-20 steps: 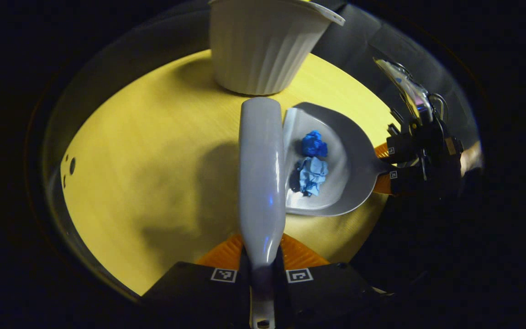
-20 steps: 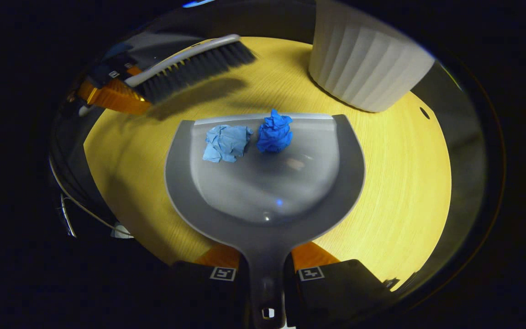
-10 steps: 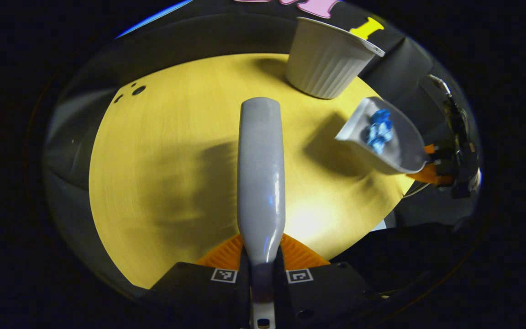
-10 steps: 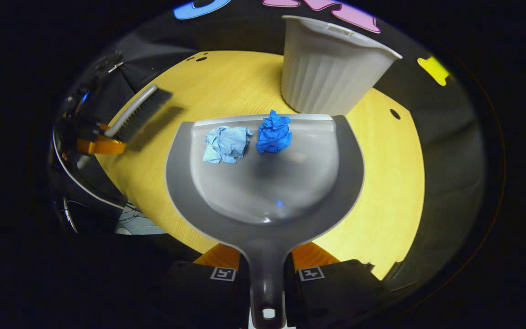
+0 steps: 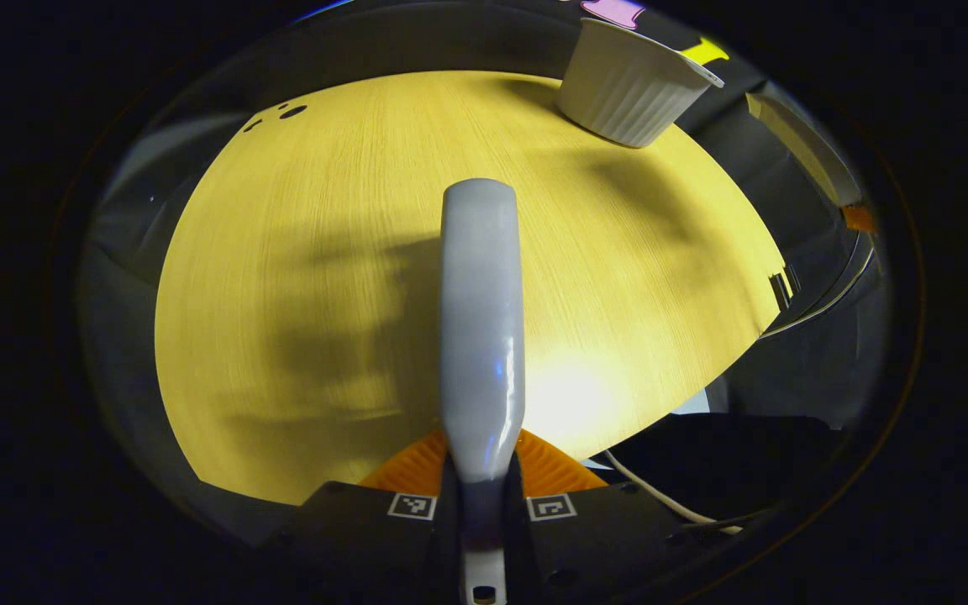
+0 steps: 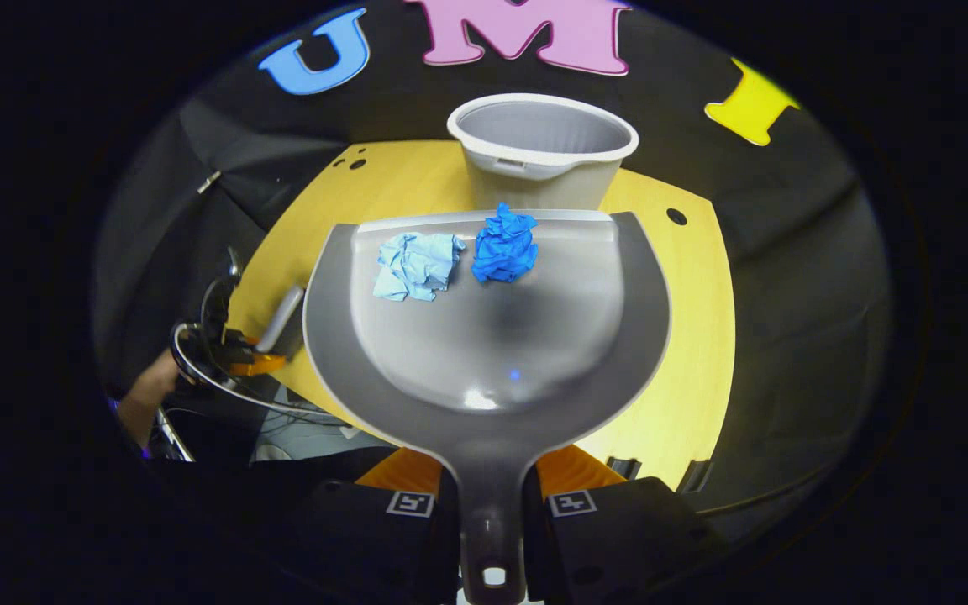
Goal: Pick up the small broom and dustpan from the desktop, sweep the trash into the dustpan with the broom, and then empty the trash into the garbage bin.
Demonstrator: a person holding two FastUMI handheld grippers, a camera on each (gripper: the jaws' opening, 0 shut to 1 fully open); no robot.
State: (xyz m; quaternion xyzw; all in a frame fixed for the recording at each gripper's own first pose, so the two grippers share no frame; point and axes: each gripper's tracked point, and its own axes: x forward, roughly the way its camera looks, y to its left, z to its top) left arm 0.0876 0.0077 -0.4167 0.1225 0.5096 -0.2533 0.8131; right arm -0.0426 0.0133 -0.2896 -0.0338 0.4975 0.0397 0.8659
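The right gripper (image 6: pixel 488 504) is squeezing the dustpan (image 6: pixel 484 336) handle, keeping it flat so both paper balls (image 6: pixel 417 265) are staying in, below the garbage bin (image 6: pixel 543 147) at top middle. The left gripper (image 5: pixel 481 504) is squeezing the broom (image 5: pixel 481 319), out of the way.

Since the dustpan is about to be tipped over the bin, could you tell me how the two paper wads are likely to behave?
Both crumpled wads, pale blue and dark blue, look light and loose, so they would probably tumble out at a slight tilt. They sit near the dustpan's front lip, so a jolt might spill them before the garbage bin. The pan looks smooth, offering little grip.
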